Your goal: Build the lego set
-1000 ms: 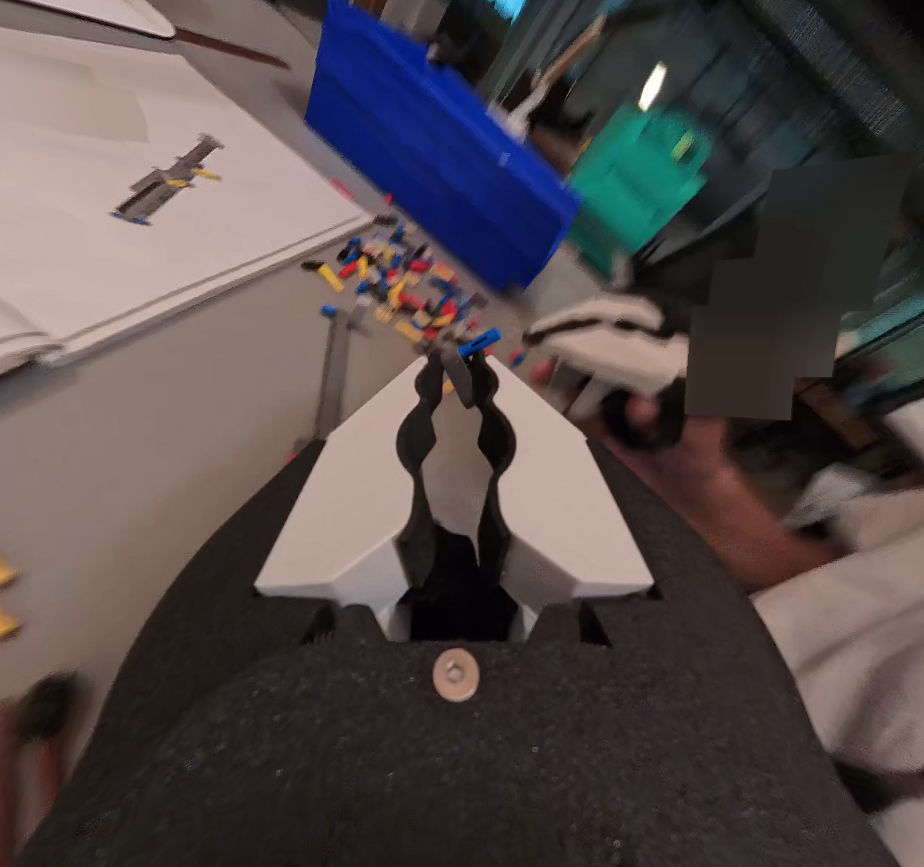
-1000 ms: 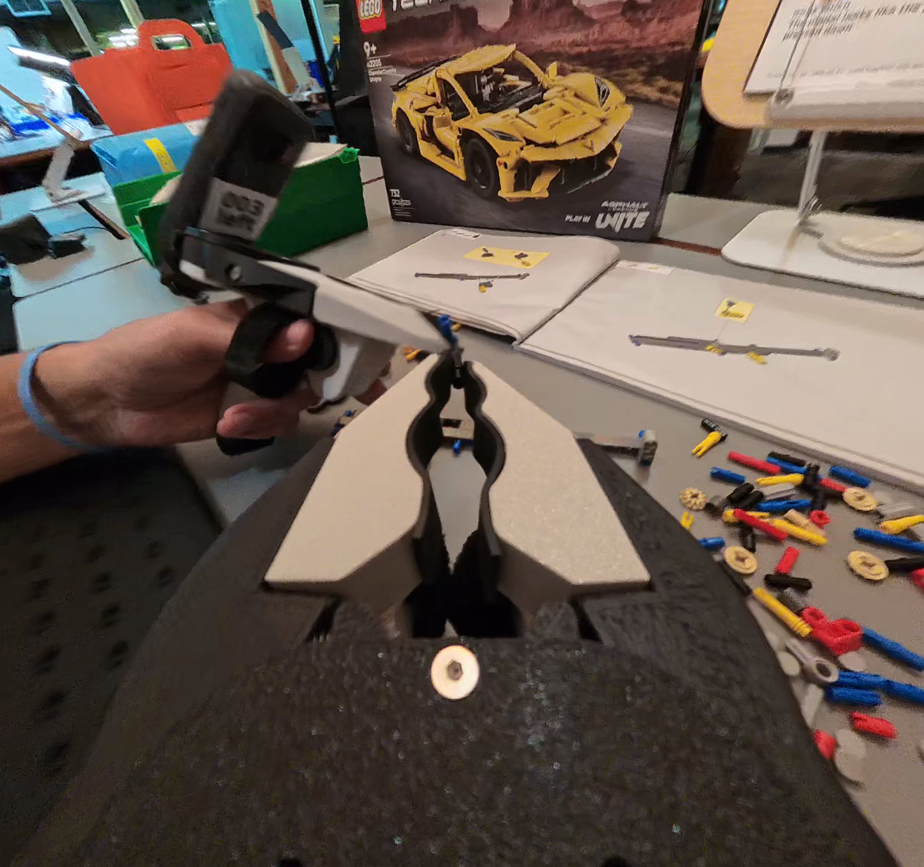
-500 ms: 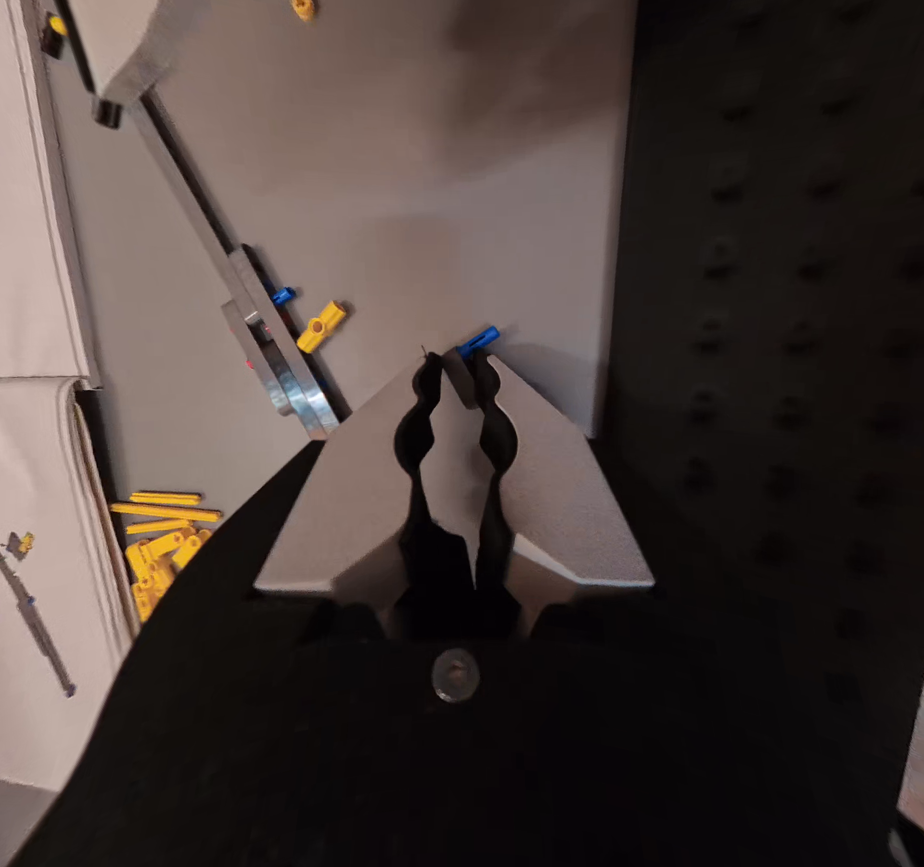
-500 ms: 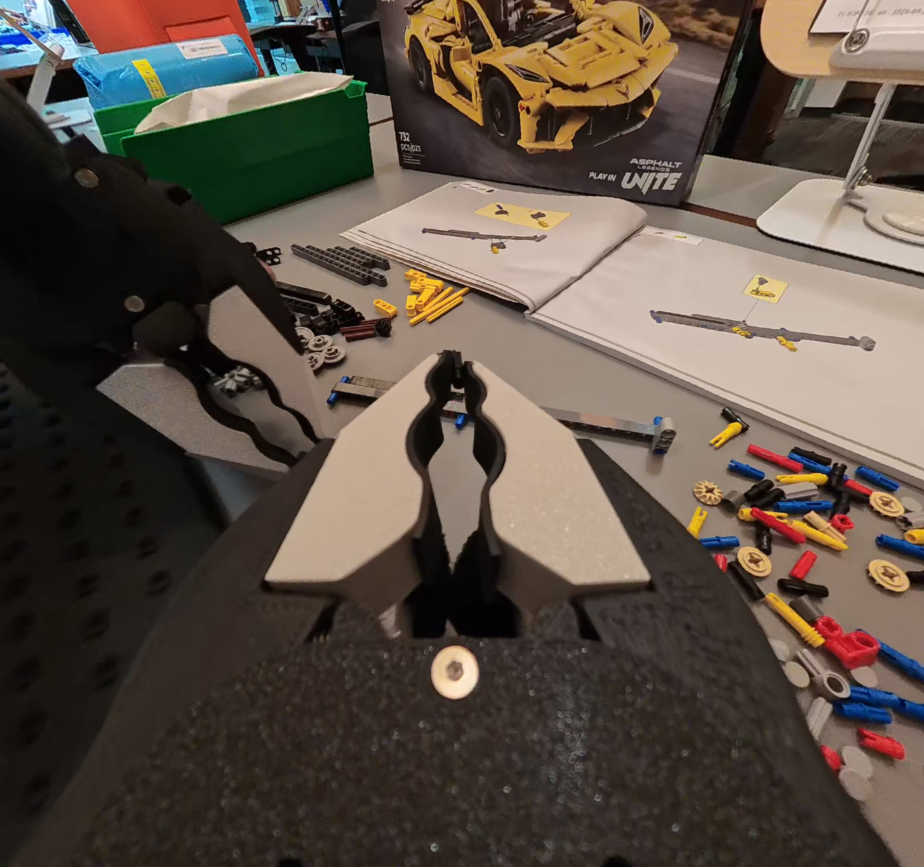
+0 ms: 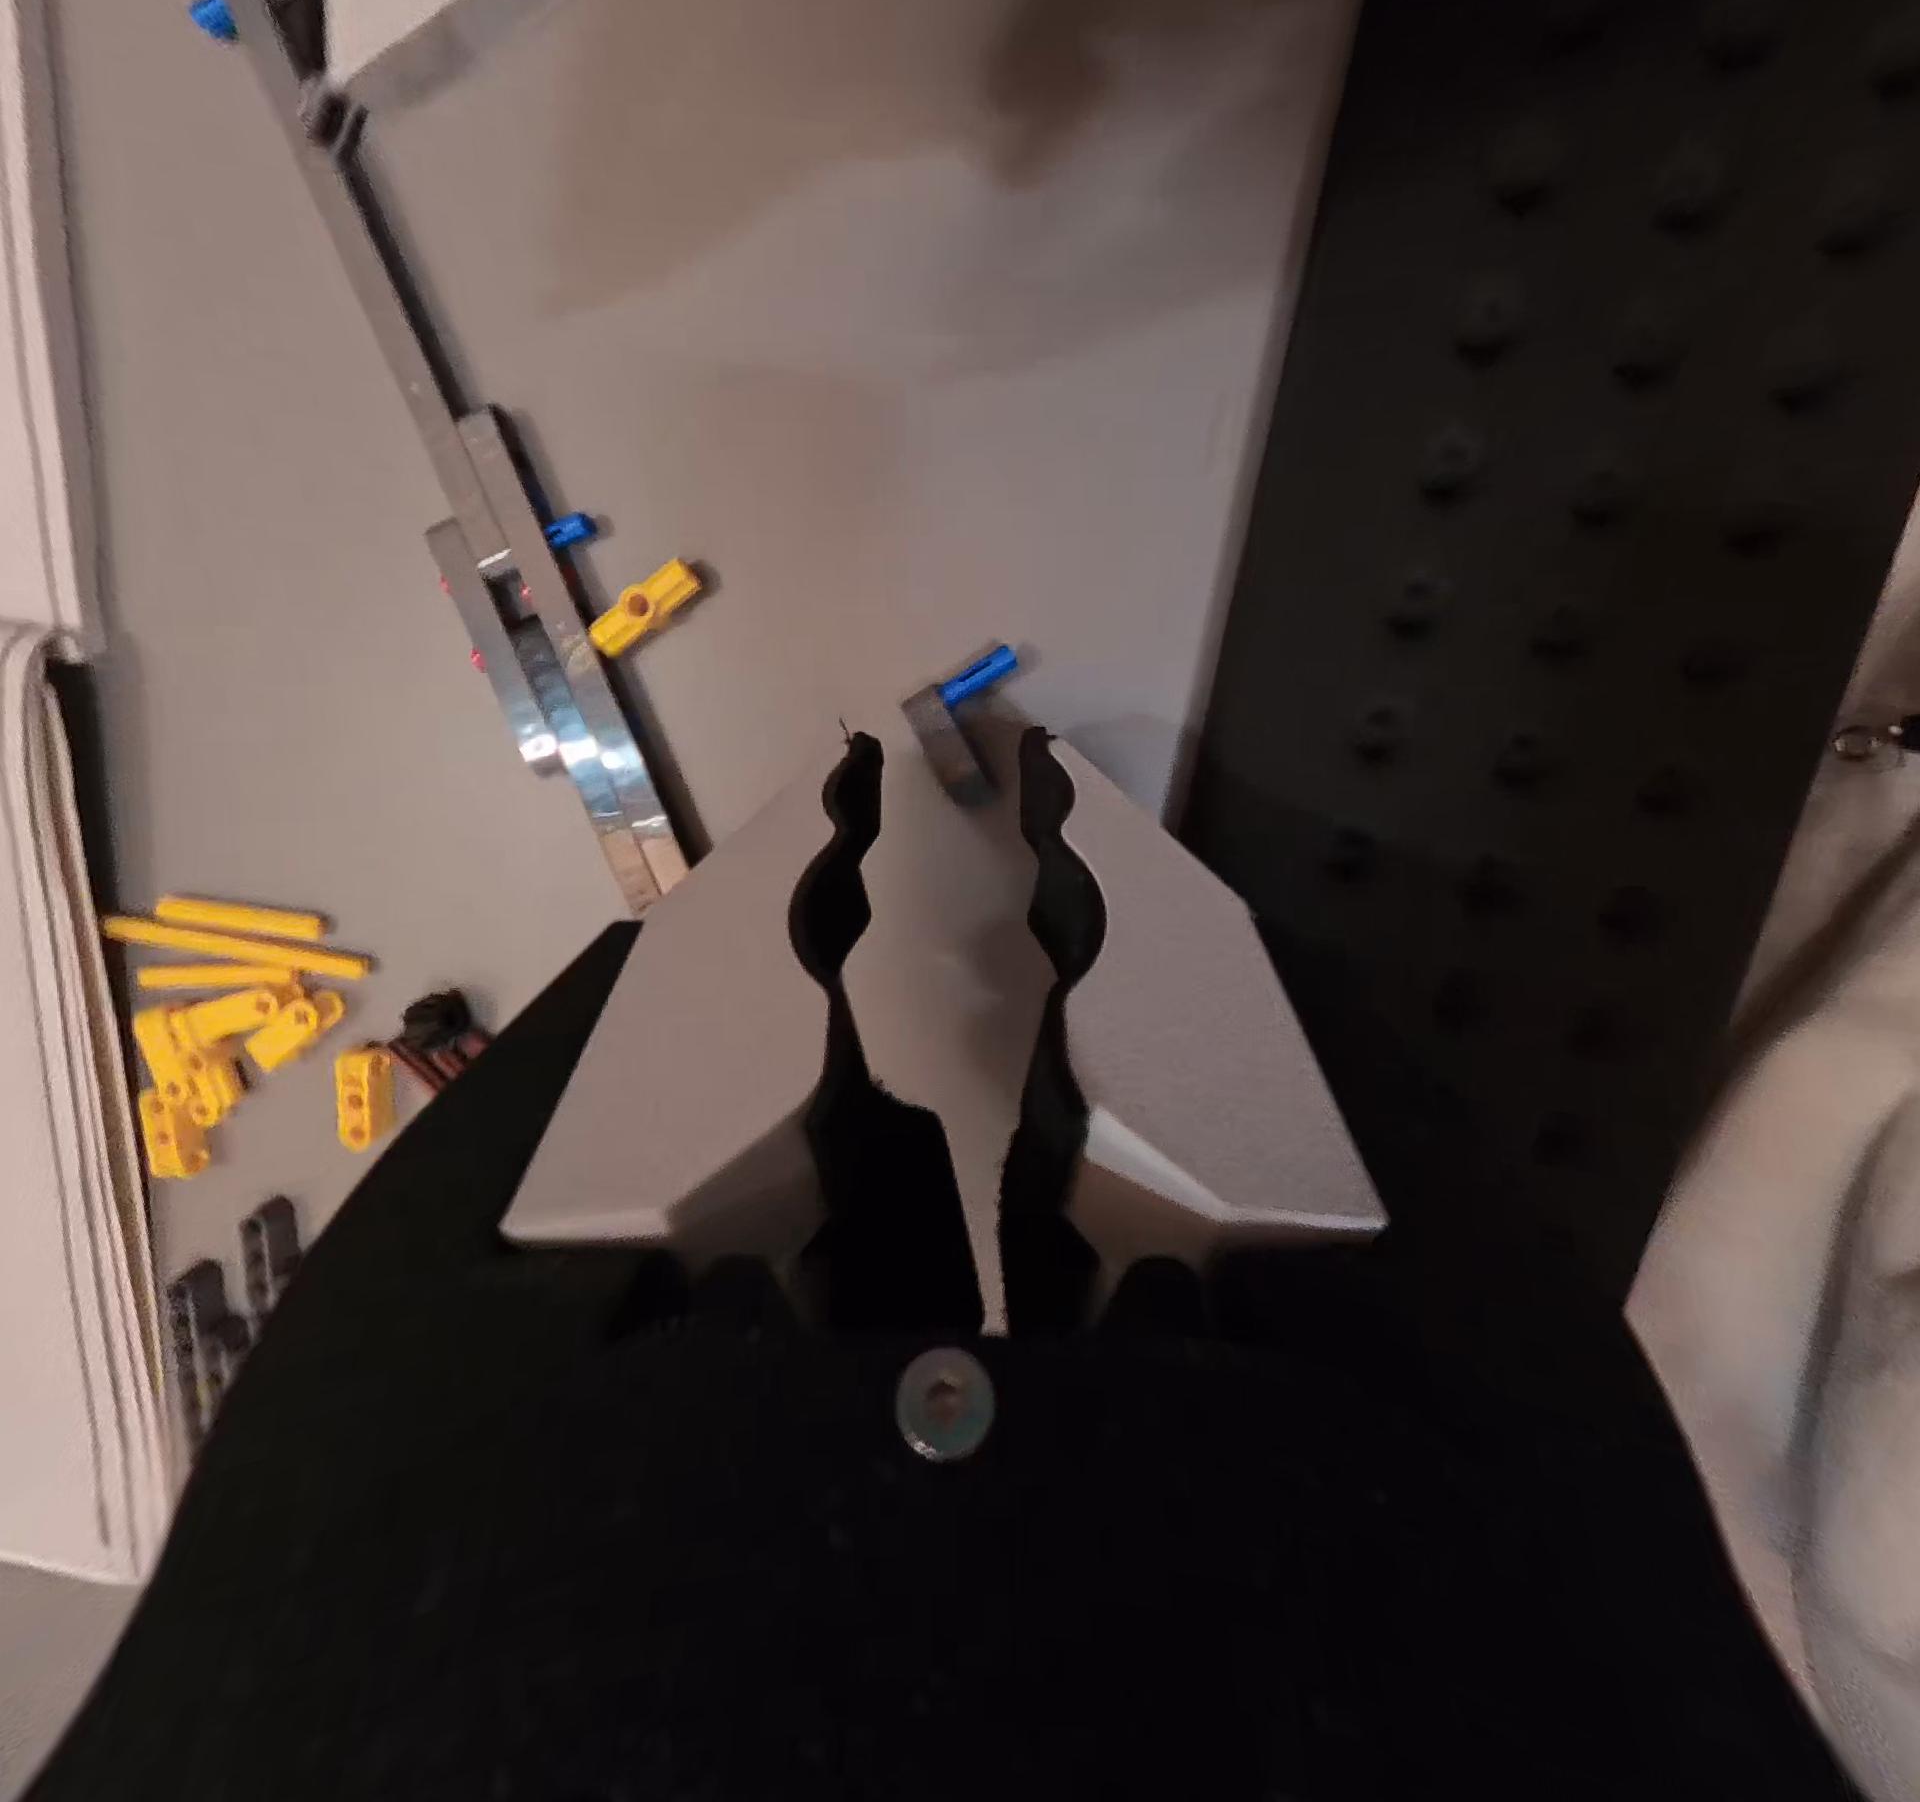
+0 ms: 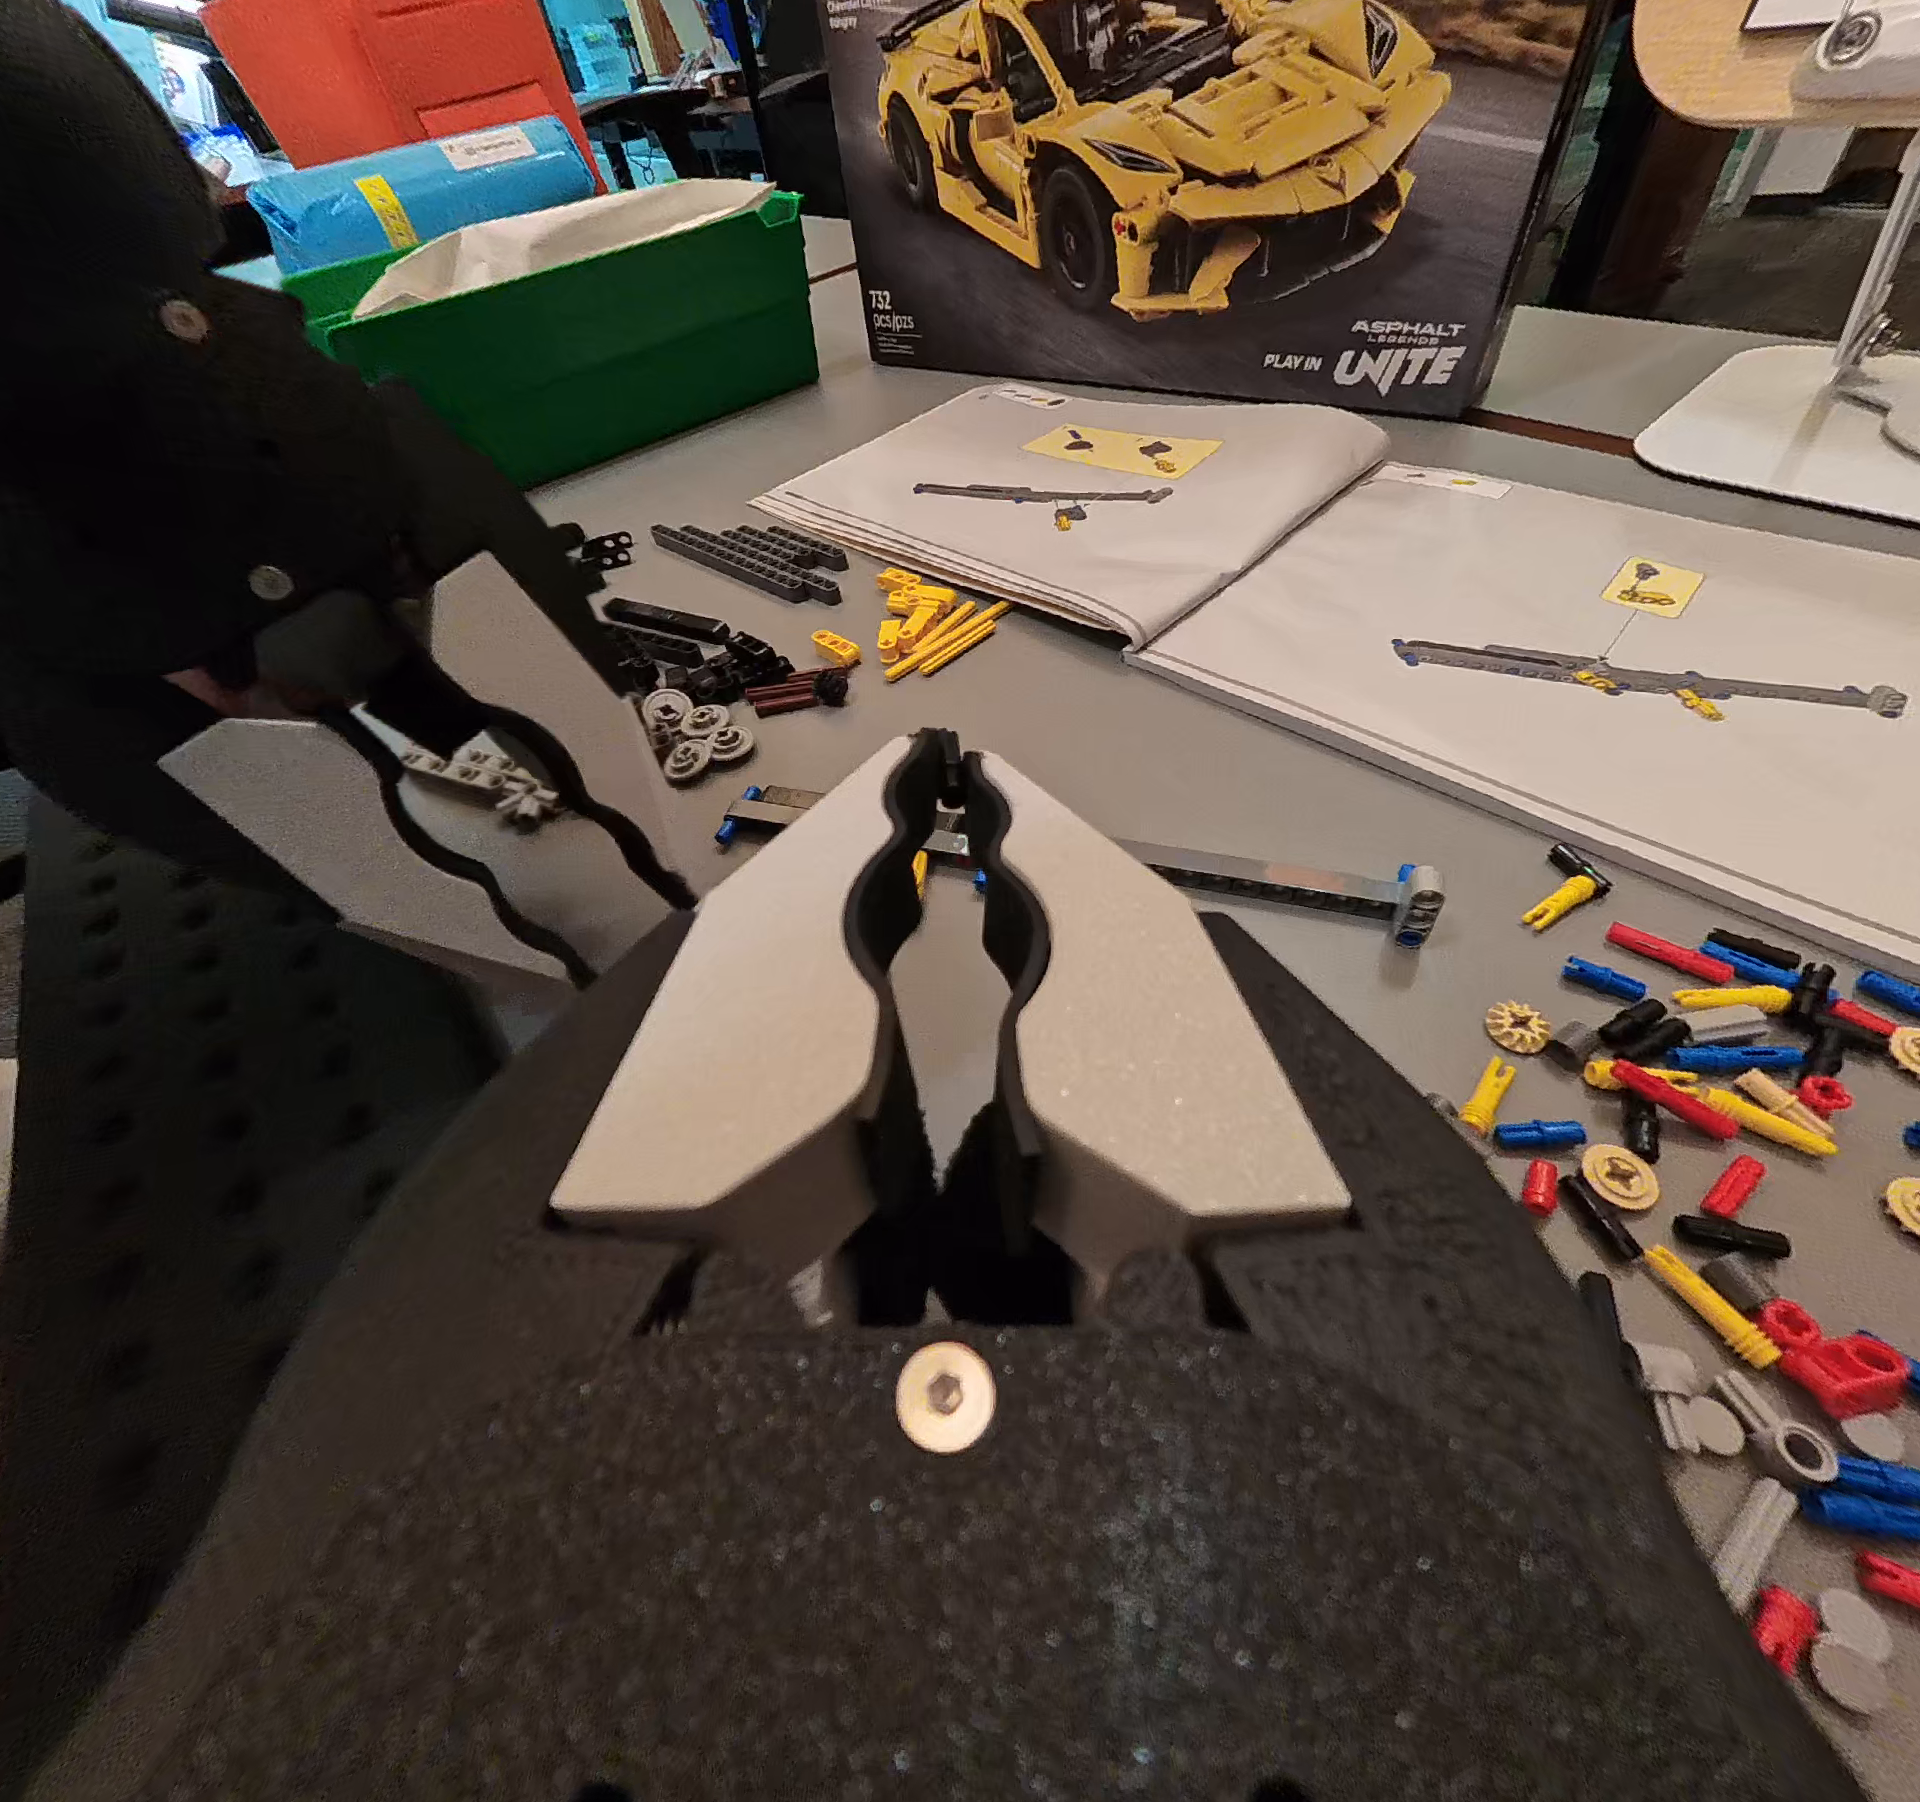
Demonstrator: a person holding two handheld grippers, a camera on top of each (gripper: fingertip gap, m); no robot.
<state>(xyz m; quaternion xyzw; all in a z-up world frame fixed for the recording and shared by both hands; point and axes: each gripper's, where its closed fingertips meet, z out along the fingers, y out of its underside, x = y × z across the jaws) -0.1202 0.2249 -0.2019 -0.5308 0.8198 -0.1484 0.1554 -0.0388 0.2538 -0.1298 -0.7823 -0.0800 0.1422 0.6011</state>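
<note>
In the left wrist view, the left gripper [image 5: 951,739] is holding its jaws apart; a small grey piece with a blue pin [image 5: 958,726] is lying on the table [image 5: 883,350] between the tips, nearer the right one.

In the right wrist view, the right gripper [image 6: 948,753] is pinching a small black pin [image 6: 948,767] between its closed tips, with the long grey beam assembly [image 6: 1262,885] lying just beyond the jaws.

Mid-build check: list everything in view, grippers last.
Set box: one, dark with yellow car, far side.
Green bin: one, left of box.
Instruction booklet: one, white, open, before box.
Beam assembly: one, grey, table centre.
Loose pins: many, mixed colours, right.
Yellow pieces: several, beside booklet.
Black beams: several, near bin.
Grey connector: one, blue pin attached, between left fingers.
Left gripper: one, open.
Right gripper: one, shut on small black piece.
</note>
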